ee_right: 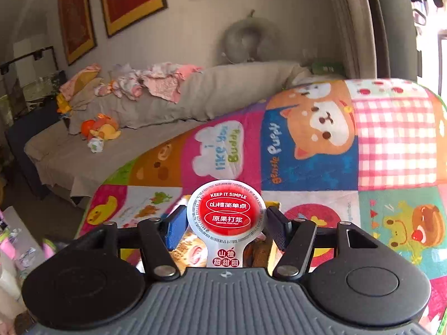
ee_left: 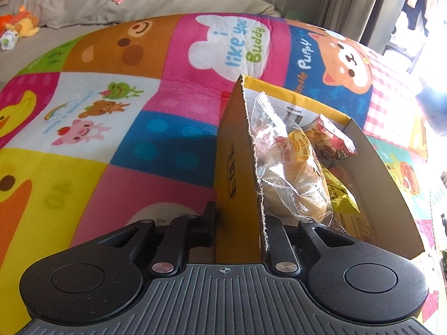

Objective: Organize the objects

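The left gripper [ee_left: 237, 223] pinches the near wall of the box [ee_left: 237, 153], thin yellow corrugated card with a ragged torn edge, standing on the plush patchwork blanket [ee_left: 111, 89] toward its right edge. Inside lie a bun [ee_left: 293, 178] in crinkly clear wrap and glossy packets [ee_left: 332, 136]. The right gripper [ee_right: 226, 223] clamps a round cup [ee_right: 226, 209] with a smooth red foil lid, held above the blanket. The slick, curved cup could slip or tilt out, and the flimsy wall could buckle, tipping the box.
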